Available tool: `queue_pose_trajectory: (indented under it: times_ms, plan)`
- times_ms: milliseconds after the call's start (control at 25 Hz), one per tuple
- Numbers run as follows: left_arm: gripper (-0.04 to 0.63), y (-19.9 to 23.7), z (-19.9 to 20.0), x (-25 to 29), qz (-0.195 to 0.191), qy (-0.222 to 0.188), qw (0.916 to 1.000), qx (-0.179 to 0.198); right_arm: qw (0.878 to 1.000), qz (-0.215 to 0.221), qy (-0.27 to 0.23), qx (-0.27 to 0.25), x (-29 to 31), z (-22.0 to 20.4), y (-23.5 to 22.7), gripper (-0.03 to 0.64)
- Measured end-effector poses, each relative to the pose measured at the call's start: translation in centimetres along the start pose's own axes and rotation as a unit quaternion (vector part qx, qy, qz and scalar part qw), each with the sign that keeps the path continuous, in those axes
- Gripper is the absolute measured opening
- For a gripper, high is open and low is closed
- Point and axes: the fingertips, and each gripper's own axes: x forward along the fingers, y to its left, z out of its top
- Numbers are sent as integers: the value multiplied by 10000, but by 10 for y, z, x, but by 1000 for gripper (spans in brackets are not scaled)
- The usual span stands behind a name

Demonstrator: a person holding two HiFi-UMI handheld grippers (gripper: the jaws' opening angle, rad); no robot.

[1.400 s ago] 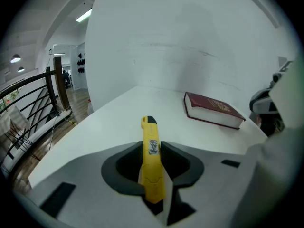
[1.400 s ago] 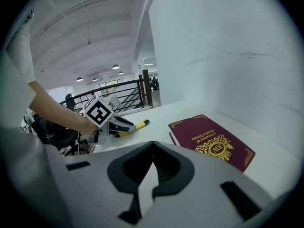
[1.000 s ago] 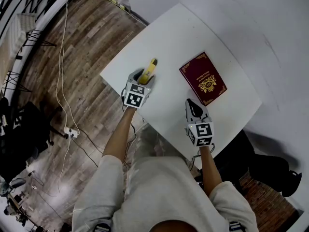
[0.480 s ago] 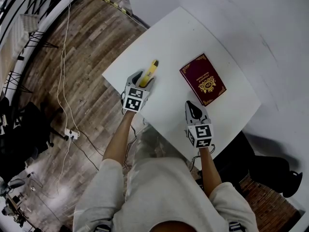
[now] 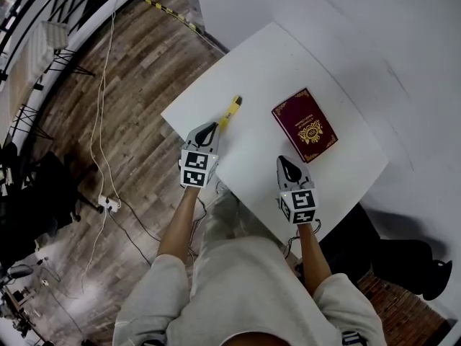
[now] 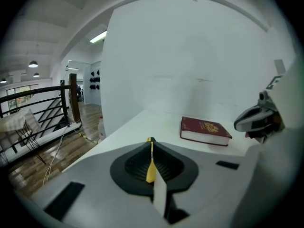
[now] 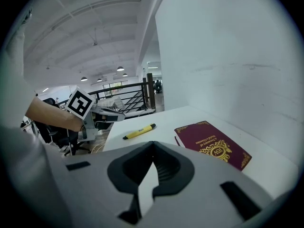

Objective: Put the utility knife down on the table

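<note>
The yellow utility knife (image 5: 230, 111) lies flat on the white table (image 5: 274, 56) near its left corner, free of both grippers. My left gripper (image 5: 209, 127) hangs just behind the knife's near end, raised off the table, jaws shut and empty. In the left gripper view only a thin yellow sliver of the knife (image 6: 150, 167) shows through the slit of the left gripper (image 6: 151, 140). The right gripper view shows the knife (image 7: 138, 131) whole, with the left gripper (image 7: 111, 116) apart from it. My right gripper (image 5: 287, 161) hovers shut and empty over the table's near edge.
A dark red book (image 5: 305, 125) with gold ornament lies flat to the right of the knife, ahead of the right gripper. Wooden floor with a cable and power strip (image 5: 108, 202) lies to the left of the table. A white wall stands behind it.
The left gripper let go of the knife, drew back toward me and rose, and its jaws closed empty. The knife stays on the table. The right gripper held still.
</note>
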Motion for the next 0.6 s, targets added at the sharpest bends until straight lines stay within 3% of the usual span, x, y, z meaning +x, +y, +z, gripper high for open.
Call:
queue_pose_trajectory:
  times_ms: [200,600]
  plan:
    - [9,-7,9,-33,55,-270,9994,-187,9999,47,-101,-93,-4,11,6,-3]
    - [9,-15,30,-98,326,-704,9968,-199,9987,60,-454,-219,-23,41,15,-2]
